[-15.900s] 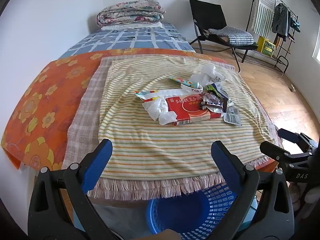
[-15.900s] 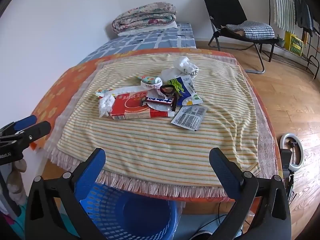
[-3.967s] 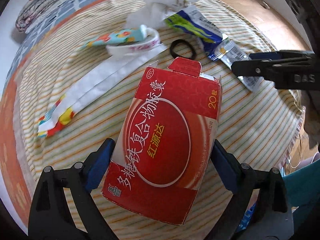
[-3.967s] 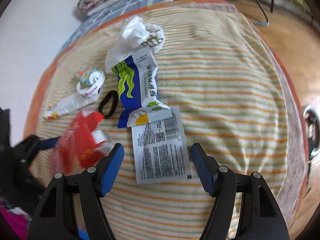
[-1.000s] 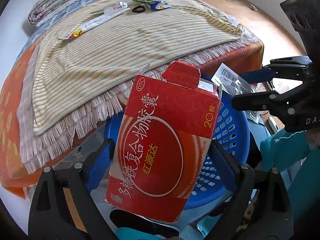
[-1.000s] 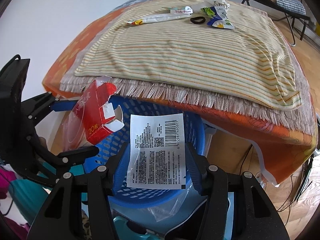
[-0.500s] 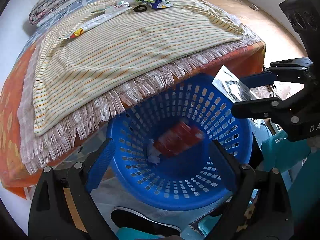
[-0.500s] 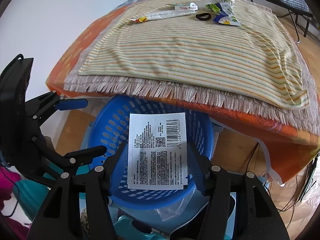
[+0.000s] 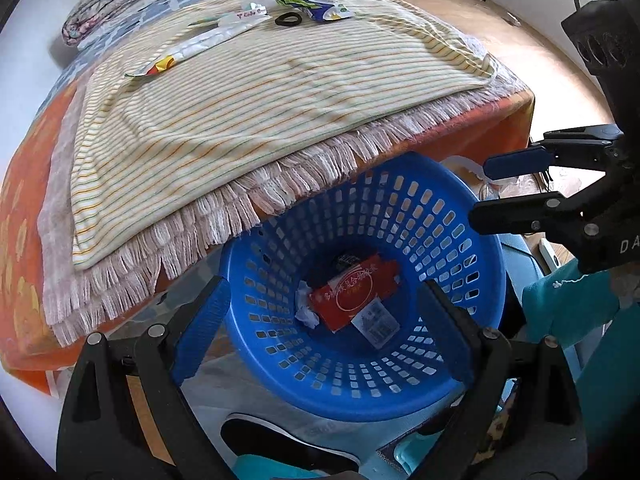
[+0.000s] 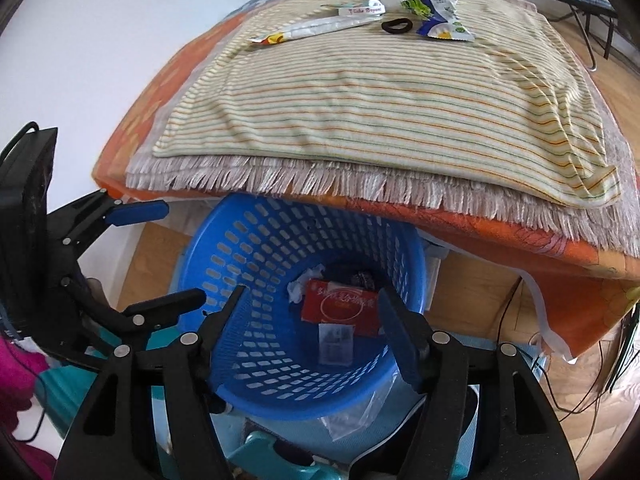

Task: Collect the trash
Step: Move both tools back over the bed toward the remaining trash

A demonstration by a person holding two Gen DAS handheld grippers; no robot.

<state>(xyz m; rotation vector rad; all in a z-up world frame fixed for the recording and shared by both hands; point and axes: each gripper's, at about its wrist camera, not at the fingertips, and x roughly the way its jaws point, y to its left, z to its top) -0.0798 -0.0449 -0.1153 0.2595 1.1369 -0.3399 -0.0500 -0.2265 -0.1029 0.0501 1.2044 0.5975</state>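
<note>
We hold our left gripper (image 9: 320,312) and right gripper (image 10: 312,320), jaws apart and empty, over the blue basket (image 10: 248,240) tucked under the bed's edge, where the red box (image 10: 340,306) lies, while wrappers (image 10: 440,20) wait on the striped blanket (image 10: 380,96).

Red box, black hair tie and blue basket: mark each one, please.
red box (image 9: 352,294): left wrist view, printed top face.
black hair tie (image 10: 396,25): right wrist view, near band.
blue basket (image 10: 240,264): right wrist view, inner left wall.

Both views are bright with soft daylight, strongest toward the upper right of each frame. Shadows are faint, deepest inside the basket (image 9: 472,240). Fisheye bending curves the edges, corners go black, and focus stays sharp.
</note>
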